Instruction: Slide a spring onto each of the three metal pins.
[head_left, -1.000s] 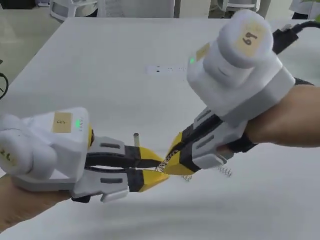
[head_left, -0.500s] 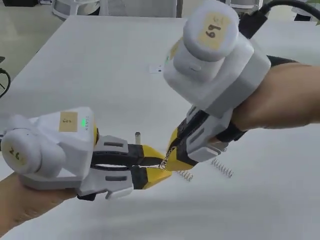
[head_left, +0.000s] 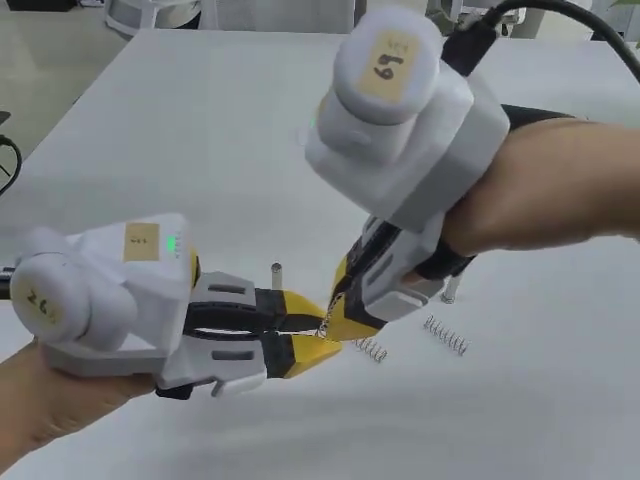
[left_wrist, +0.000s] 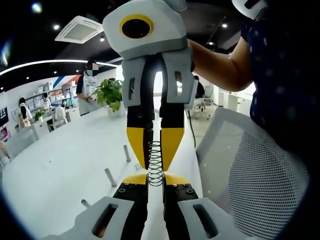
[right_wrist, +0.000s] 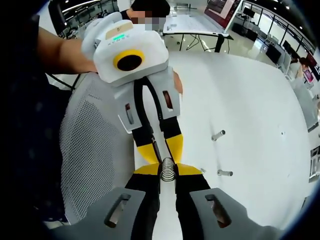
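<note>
A small coil spring (head_left: 324, 323) hangs just above the white table (head_left: 200, 150), between the yellow tips of both grippers. My left gripper (head_left: 314, 341) comes in from the lower left and is shut on one end of the spring (left_wrist: 156, 167). My right gripper (head_left: 337, 314) points steeply down from above and is shut on the other end (right_wrist: 168, 169). Two more springs (head_left: 371, 349) (head_left: 445, 335) lie loose on the table to the right. Short metal pins (left_wrist: 127, 152) (left_wrist: 110, 177) (left_wrist: 85, 203) stand upright on the table; one pin (head_left: 276, 271) is just behind the left gripper, another (head_left: 450, 293) beside the right one.
A white strip (head_left: 312, 136) lies farther back on the table. A mesh chair back (left_wrist: 250, 170) stands off the table's near edge. People sit and stand at other desks (left_wrist: 55, 112) in the background.
My right gripper has swung left and tipped more upright over the left gripper's tips, uncovering the two loose springs. The left gripper has stayed about where it was.
</note>
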